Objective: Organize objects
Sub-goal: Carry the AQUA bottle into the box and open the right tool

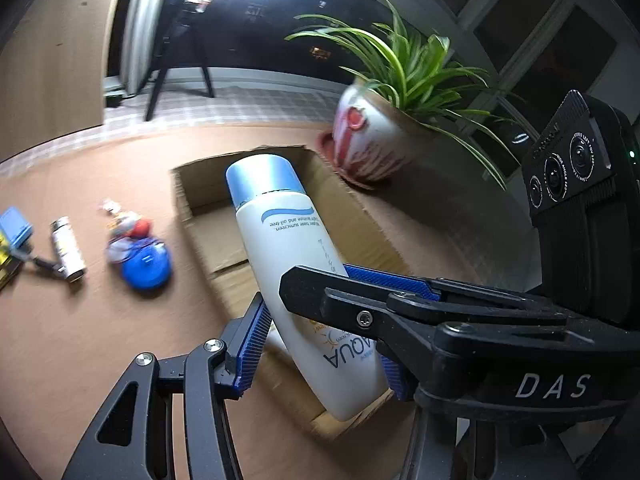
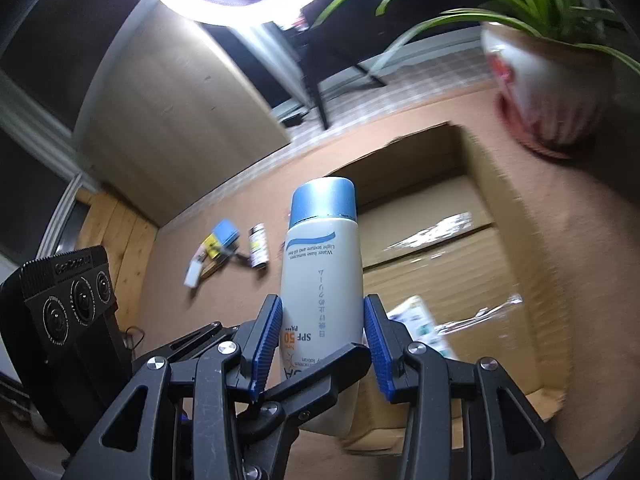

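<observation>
A white sunscreen bottle (image 1: 292,248) with a light-blue cap is held tilted over an open cardboard box (image 1: 200,188). My left gripper (image 1: 320,344) is shut on the bottle's lower part, a blue pad on each side. My right gripper (image 1: 320,276) comes in from the right and clamps the same bottle just above. In the right wrist view the bottle (image 2: 322,264) stands cap-up between the right gripper's (image 2: 320,320) blue pads, with a black finger of the left gripper crossing in front. The box (image 2: 500,184) lies behind and below it.
On the brown table to the left lie a blue round item (image 1: 146,266), a small red-and-white toy (image 1: 132,228), a silver tube (image 1: 68,250) and a blue box (image 1: 14,226). A potted plant (image 1: 368,140) stands beside the box. A printed packet (image 2: 420,320) lies inside it.
</observation>
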Available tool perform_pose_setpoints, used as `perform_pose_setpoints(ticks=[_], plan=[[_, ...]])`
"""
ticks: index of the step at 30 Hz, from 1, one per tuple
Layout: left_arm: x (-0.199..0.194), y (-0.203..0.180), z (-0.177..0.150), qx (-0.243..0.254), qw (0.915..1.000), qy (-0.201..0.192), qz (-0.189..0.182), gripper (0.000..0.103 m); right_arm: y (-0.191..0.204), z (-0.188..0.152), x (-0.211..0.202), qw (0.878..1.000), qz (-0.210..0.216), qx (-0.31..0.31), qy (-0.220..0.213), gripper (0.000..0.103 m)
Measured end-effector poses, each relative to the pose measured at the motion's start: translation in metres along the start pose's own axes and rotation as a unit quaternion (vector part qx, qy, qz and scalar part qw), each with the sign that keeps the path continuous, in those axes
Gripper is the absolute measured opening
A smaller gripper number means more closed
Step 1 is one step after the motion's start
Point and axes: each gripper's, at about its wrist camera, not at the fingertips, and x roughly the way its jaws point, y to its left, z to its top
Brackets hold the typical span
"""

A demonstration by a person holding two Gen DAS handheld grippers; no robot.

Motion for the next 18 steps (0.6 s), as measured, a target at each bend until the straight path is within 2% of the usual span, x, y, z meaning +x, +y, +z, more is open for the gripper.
perform_pose_setpoints(ticks=[7,9,10,11,15,18], plan=[[0.041,-0.025,0.02,0.02,0.9997,0.004,-0.015,0.054,-0.025,0.015,-0.011,0.998,-0.052,-0.007,-0.023,0.039],[0.048,-0.029,0.021,0.024,0.9997,0.007,-0.009,0.061,-0.026,0.015,-0.011,0.996,-0.085,-0.015,-0.035,0.044],[0.053,-0.032,0.023,0.023,0.9996,0.011,0.012,0.077,-0.027,0.014,-0.012,0.994,-0.098,-0.018,-0.039,0.047],[0.056,-0.033,0.023,0.023,0.9994,0.011,0.025,0.083,-0.027,0.014,-0.013,0.993,-0.106,-0.021,-0.044,0.051],[0.056,-0.033,0.02,0.029,0.9991,0.011,0.029,0.083,-0.029,0.011,-0.014,0.99,-0.126,-0.034,-0.048,0.054],[0.052,-0.032,0.019,0.037,0.9986,0.01,0.035,0.083,-0.028,0.011,-0.014,0.991,-0.121,-0.031,-0.047,0.054]])
